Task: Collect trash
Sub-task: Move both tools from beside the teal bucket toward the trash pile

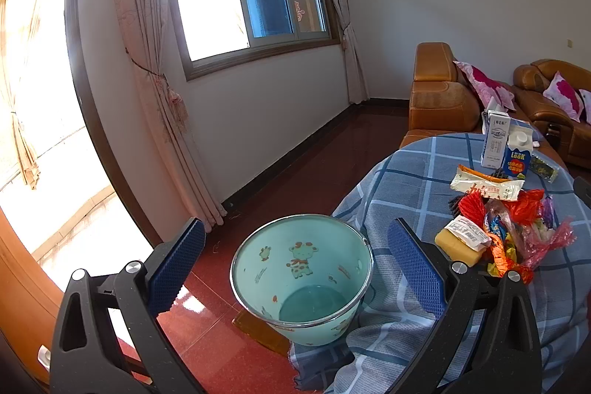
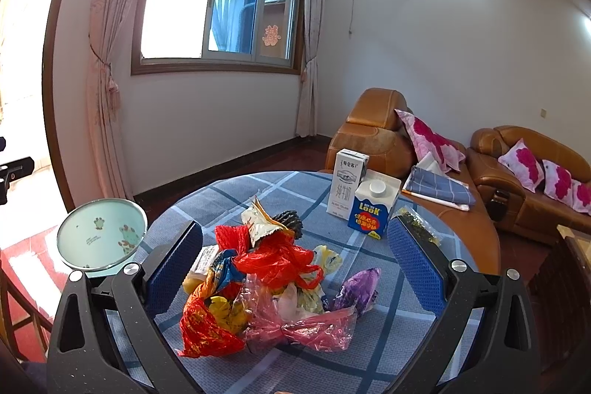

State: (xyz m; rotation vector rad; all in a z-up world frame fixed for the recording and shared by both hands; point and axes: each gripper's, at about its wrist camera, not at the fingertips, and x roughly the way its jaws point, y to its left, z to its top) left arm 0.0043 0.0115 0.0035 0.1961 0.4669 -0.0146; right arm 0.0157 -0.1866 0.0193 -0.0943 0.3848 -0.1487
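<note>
**Facing a soft heap of wrappers, both tools empty**

Sitting on the checked cloth of the round worktop point(image 2: 402, 331), the trash pile point(image 2: 273, 287) is crumpled plastic bags and foil wrappers: likely very light, limp and slippery, prone to springing apart. The right hand-held gripper point(image 2: 295, 257) hangs above it with jaws spread wide, holding nothing. Pinching a bunched knot, such as the red bag point(image 2: 280, 263), probably holds better than a loose edge. The left hand-held gripper point(image 1: 297, 263), also spread and empty, frames the pale green bucket point(image 1: 255, 257) beside the worktop's edge. Two stiffer cartons point(image 2: 364, 196) stand behind.
</note>
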